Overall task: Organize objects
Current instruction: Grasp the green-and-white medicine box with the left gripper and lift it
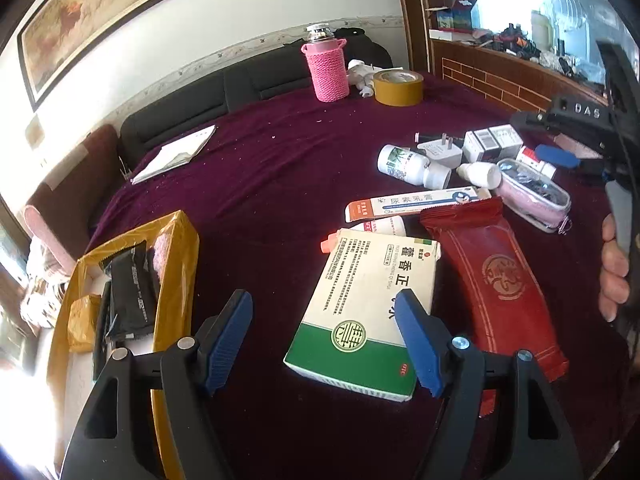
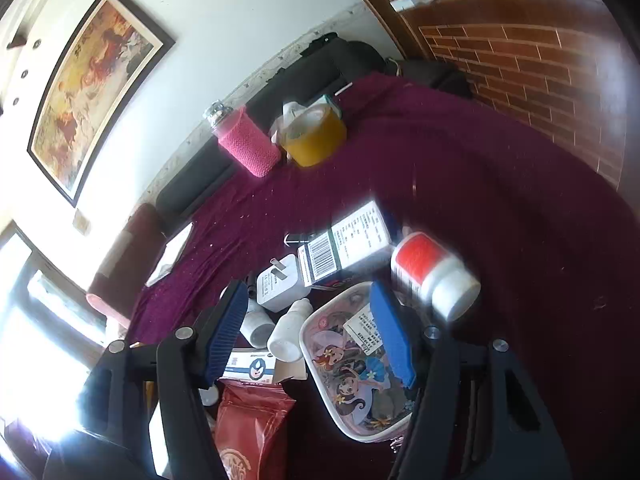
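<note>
I see my left tool [image 1: 324,314] released, its two blue pads standing apart above the desk [image 1: 280,168], which has a dark purple cloth on it. Nothing is between the pads; the right pad covers a corner of the green and white medicine box [image 1: 360,312] that lies flat on the cloth. To the left of this tool is the yellow box [image 1: 176,280], open, with a black packet [image 1: 130,292] inside. To the right of the medicine box lies the red packet [image 1: 492,280], and beyond it the long white tube box [image 1: 416,202].

My right tool [image 2: 314,332] is also released and grasps nothing. It hangs over the heap of small things: the pouch with cartoon pictures [image 2: 352,364] is under its right pad, a small white bottle [image 2: 290,330] and the white charger plug [image 2: 280,280] are between the pads in the view. The white bottle with red label [image 2: 434,272] lies just beside the pouch, blurred.

At the far side of the desk the pink knitted bottle [image 1: 325,68] stands upright, and the roll of yellow tape [image 1: 398,87] is near it.
</note>
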{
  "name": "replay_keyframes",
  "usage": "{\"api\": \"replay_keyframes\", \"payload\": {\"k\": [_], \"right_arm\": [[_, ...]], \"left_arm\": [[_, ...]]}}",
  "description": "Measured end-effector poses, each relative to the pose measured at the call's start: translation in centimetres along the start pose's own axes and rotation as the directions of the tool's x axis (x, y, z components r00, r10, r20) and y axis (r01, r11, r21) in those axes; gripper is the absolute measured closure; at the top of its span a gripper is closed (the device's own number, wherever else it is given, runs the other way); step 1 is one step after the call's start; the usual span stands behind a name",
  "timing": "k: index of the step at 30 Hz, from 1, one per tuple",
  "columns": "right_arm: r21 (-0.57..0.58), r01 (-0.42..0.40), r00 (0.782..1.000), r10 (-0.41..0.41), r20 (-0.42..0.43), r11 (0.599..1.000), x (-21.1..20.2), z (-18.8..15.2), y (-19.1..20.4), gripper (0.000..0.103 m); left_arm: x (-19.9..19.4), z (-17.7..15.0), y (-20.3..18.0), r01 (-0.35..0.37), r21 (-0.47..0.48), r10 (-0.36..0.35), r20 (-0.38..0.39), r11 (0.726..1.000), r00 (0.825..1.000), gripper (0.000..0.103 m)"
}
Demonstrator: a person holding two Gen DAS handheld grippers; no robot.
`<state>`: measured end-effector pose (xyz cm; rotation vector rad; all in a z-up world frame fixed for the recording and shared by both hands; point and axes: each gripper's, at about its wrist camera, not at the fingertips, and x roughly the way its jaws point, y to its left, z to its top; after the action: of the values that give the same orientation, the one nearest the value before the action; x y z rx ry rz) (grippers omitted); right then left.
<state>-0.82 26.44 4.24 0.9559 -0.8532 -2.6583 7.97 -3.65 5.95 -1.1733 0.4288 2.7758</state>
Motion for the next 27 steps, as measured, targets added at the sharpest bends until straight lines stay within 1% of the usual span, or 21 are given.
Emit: {"api": "replay_keyframes", "payload": {"k": [2,5,7,9,10,11,12,13,14,15,16,17,18,19,20,23,25,27], "right_arm": [[-0.031,0.025,1.000,-0.025,0.004,0.999,0.1,-0.2,0.6,0.041],[-0.049,0.078,0.997,-0.079,-0.006,0.996,0.6,-0.6,0.9,0.041],[-0.048,0.086,0.996,-0.087,-0.015,0.995,0.9,-0.6,0.7,0.041],[-0.046,0.092,0.996,-0.093,-0.010,0.995,0.9,-0.7,0.6,0.041],[-0.049,0.096,0.995,-0.097,-0.004,0.994,0.8,-0.7,0.6,0.041],[-0.052,0.103,0.995,-0.103,0.003,0.993,0.7,-0.7,0.6,0.041],[-0.057,0.112,0.994,-0.112,0.009,0.992,0.6,-0.7,0.7,0.041],[-0.061,0.117,0.993,-0.116,0.010,0.991,0.6,-0.6,0.7,0.041],[-0.064,0.118,0.993,-0.118,0.008,0.991,0.7,-0.6,0.7,0.041],[-0.068,0.123,0.992,-0.123,0.007,0.990,0.8,-0.6,0.7,0.041],[-0.076,0.133,0.991,-0.133,0.008,0.988,0.9,-0.6,0.8,0.041],[-0.085,0.140,0.990,-0.140,0.007,0.987,1.0,-0.6,0.9,0.041],[-0.090,0.142,0.990,-0.142,0.007,0.986,1.0,-0.6,1.0,0.041],[-0.096,0.142,0.990,-0.141,0.008,0.985,1.1,-0.7,1.1,0.041],[-0.100,0.144,0.989,-0.144,0.008,0.984,1.1,-0.7,1.1,0.041],[-0.111,0.156,0.988,-0.157,0.003,0.981,1.3,-0.7,1.1,0.041],[-0.111,0.152,0.988,-0.152,0.002,0.982,1.3,-0.8,1.1,0.041],[-0.115,0.152,0.988,-0.153,0.001,0.982,1.2,-0.8,1.1,0.041]], "left_arm": [[0.3,0.1,0.2,-0.007,-0.016,0.008,0.043,1.000,0.999,0.035],[1.2,0.8,0.5,0.052,-0.025,-0.051,0.034,0.998,0.998,0.035],[1.5,1.4,0.2,0.079,-0.011,-0.078,0.026,0.997,0.997,0.035],[1.9,1.8,0.0,0.128,-0.012,-0.128,0.019,0.992,0.992,0.033],[2.2,1.9,-0.1,0.166,-0.017,-0.166,0.012,0.986,0.986,0.022],[2.6,2.0,-0.2,0.205,-0.026,-0.205,-0.008,0.978,0.979,0.016],[3.4,2.0,-0.4,0.257,-0.038,-0.259,-0.059,0.966,0.964,0.011],[4.5,1.8,-0.8,0.301,-0.049,-0.305,-0.133,0.952,0.943,0.011],[5.4,1.4,-1.1,0.312,-0.057,-0.317,-0.186,0.948,0.930,0.012],[5.7,1.0,-1.4,0.302,-0.056,-0.307,-0.197,0.952,0.931,0.017],[5.4,0.7,-1.5,0.295,-0.048,-0.299,-0.170,0.954,0.939,0.026],[4.9,0.5,-1.5,0.301,-0.049,-0.305,-0.141,0.952,0.942,0.035],[4.7,0.4,-1.2,0.322,-0.070,-0.329,-0.130,0.944,0.935,0.038],[4.4,0.3,-0.8,0.345,-0.105,-0.357,-0.118,0.933,0.927,0.038],[4.1,0.2,-0.5,0.357,-0.121,-0.370,-0.103,0.926,0.923,0.038],[2.6,0.4,0.5,0.352,-0.130,-0.362,-0.061,0.927,0.930,0.038],[0.7,0.4,1.3,0.358,-0.142,-0.363,-0.013,0.923,0.932,0.038],[-1.5,0.3,2.6,0.341,-0.142,-0.341,0.031,0.929,0.940,0.038]]}}
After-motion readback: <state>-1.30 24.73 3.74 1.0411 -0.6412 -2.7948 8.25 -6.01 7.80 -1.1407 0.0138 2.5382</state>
